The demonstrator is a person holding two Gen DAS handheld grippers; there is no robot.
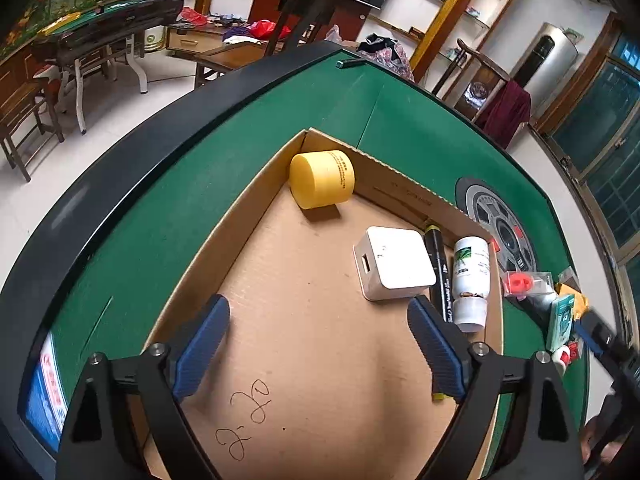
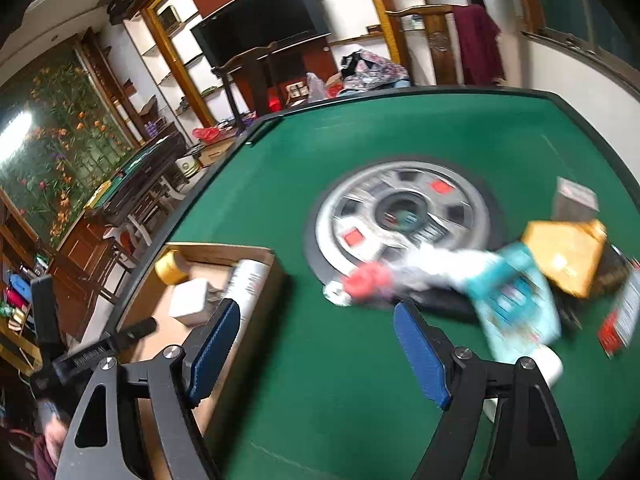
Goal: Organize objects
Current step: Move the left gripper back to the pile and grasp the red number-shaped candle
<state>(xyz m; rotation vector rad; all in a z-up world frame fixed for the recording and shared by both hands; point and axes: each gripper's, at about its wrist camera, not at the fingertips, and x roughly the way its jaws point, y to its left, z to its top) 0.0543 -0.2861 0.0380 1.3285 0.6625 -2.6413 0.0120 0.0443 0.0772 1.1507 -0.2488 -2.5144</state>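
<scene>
A cardboard box (image 1: 320,360) lies on the green table (image 1: 160,232). In it are a yellow jar (image 1: 322,179), a white charger block (image 1: 394,263), a black marker (image 1: 438,272) and a white bottle (image 1: 472,280). My left gripper (image 1: 318,320) hovers open and empty over the box floor. My right gripper (image 2: 316,324) is open and empty above the green felt, between the box (image 2: 200,280) and a blurred pile: a teal packet (image 2: 516,300), a yellow packet (image 2: 564,252) and a red-capped item (image 2: 366,282).
A round grey hub (image 2: 400,208) sits in the table's middle. Loose packets (image 1: 560,308) lie right of the box. Black raised rim (image 1: 120,168) edges the table. Chairs, another table and shelves stand beyond.
</scene>
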